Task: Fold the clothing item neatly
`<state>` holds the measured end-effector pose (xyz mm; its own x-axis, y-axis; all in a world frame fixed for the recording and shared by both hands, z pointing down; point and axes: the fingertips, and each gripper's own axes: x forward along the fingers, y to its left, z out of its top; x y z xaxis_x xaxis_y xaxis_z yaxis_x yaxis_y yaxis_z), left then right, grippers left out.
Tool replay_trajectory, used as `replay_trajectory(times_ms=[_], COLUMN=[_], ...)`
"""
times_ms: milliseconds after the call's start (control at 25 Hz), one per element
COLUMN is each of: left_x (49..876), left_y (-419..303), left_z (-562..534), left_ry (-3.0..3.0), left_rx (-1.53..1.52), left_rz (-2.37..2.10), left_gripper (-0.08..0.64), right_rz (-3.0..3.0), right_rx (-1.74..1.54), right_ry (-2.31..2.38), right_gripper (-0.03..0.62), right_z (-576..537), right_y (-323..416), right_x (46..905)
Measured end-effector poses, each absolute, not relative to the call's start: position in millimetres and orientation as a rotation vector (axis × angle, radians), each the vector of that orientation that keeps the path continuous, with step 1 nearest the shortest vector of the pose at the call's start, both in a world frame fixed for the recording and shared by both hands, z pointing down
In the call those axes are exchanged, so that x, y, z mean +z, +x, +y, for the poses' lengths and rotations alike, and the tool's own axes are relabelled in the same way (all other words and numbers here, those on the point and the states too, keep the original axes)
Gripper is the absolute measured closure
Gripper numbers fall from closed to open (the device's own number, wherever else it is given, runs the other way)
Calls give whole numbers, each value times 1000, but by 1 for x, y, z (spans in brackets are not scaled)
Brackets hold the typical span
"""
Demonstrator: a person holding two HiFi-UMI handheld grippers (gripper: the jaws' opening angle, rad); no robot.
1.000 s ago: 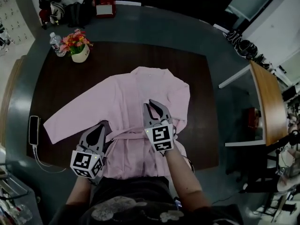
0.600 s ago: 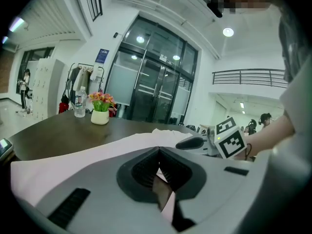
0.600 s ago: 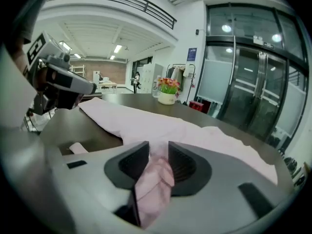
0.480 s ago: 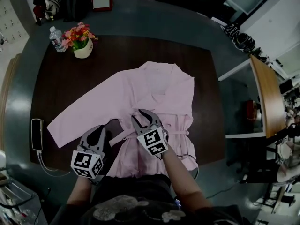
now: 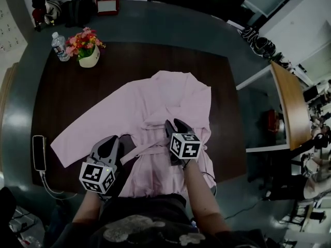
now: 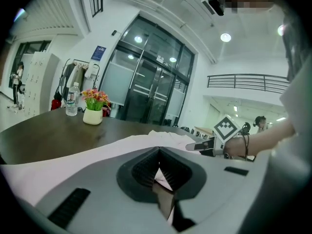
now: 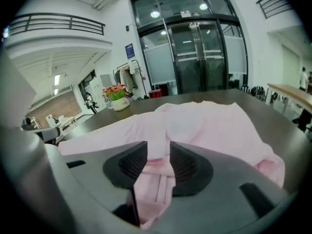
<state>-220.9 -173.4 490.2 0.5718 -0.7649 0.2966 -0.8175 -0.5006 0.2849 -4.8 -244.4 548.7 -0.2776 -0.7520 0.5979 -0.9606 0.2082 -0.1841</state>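
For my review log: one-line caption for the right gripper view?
Right hand-held gripper, jaws just opened, straddling a fold of the pink robe on the table.

Your right gripper (image 7: pixel 158 152) has just been opening its jaws, which now stand partway apart. A pink band of the robe (image 7: pixel 209 126) runs up between them and fills the gap. The robe lies spread on the dark table (image 7: pixel 136 108), with a flower pot (image 7: pixel 118 100) far off at the left and glass doors (image 7: pixel 195 52) behind.
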Motion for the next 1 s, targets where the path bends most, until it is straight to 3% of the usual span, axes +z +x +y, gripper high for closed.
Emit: replay_trajectory(times_ms=[200, 240, 280, 320, 720, 1000], left_x=[495, 495, 495, 495, 493, 501], left_y=[-223, -225, -227, -229, -249, -263], left_z=[-176, -178, -179, -181, -199, -199], left_ry=[2397, 2393, 2389, 2386, 2363, 2325], left_rx=[209, 209, 208, 207, 204, 216], left_rz=[-1286, -1292, -1299, -1305, -1358, -1385], left_gripper=[551, 551, 551, 551, 550, 551], right_rz=[-2021, -2021, -2034, -2056, -2347, -2396], right_rx=[770, 740, 717, 704, 486, 397], right_ry=[1476, 1464, 1464, 1471, 1426, 1131], right_gripper=[479, 501, 574, 584, 584, 584], right_z=[-257, -257, -258, -258, -311, -323], right_y=[-16, -18, -19, -21, -68, -148], right_x=[581, 582, 579, 573, 454, 473])
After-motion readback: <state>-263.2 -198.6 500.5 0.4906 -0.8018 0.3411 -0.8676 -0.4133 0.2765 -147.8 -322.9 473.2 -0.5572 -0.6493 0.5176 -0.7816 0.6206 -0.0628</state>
